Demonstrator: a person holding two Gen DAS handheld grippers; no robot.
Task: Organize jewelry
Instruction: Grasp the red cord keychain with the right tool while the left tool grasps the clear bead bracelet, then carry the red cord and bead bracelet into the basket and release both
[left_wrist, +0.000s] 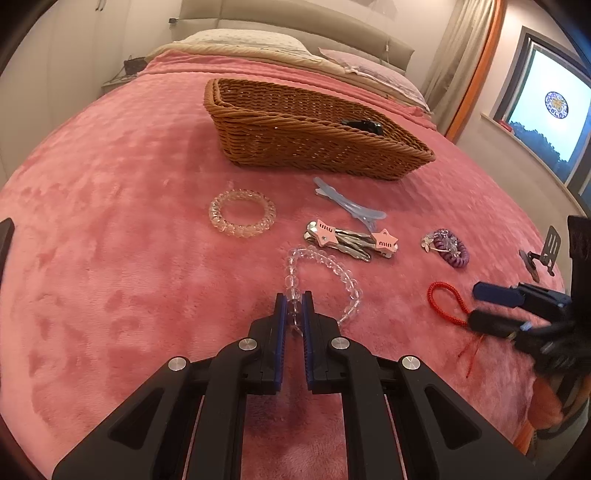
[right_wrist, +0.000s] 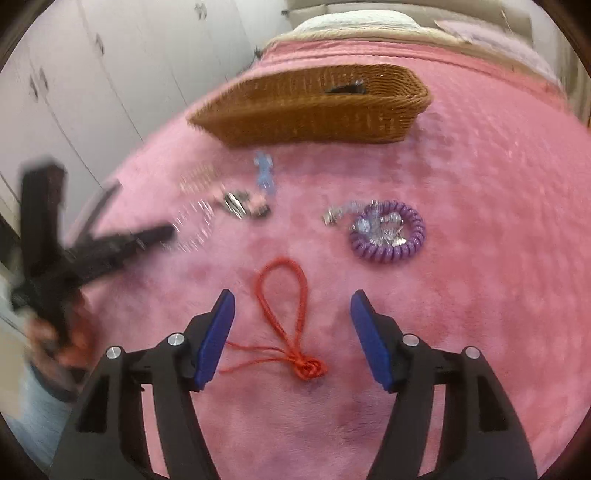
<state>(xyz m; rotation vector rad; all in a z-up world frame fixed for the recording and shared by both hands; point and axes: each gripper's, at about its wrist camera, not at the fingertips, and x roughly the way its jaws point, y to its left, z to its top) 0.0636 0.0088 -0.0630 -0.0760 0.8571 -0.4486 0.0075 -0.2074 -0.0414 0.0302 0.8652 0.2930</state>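
Nearest the lens in the left wrist view, the left gripper (left_wrist: 293, 302) has its blue pads clamped together on a clear bead bracelet (left_wrist: 325, 273), whose loop trails onto the pink blanket (left_wrist: 110, 258) above the fingertips; only a bead or two sit in the pinch, so a quick lift could let the strand slip out or swing into the star hair clips (left_wrist: 351, 240) just beyond. In the right wrist view the right gripper (right_wrist: 291, 306) stands with its fingers wide apart, straddling a red cord loop (right_wrist: 282, 295) that lies flat on the plush at centre frame; its knot and thin tails lie low in the frame, between the finger bases, so closing here may pinch fuzz instead of cord, or catch one strand only. The wicker basket (left_wrist: 317, 147) sits in the upper middle, well apart from both; something dark lies inside, too dim to name. The purple coil tie (right_wrist: 388, 232), at right of centre, could be nudged if the gripper drifts up-frame.
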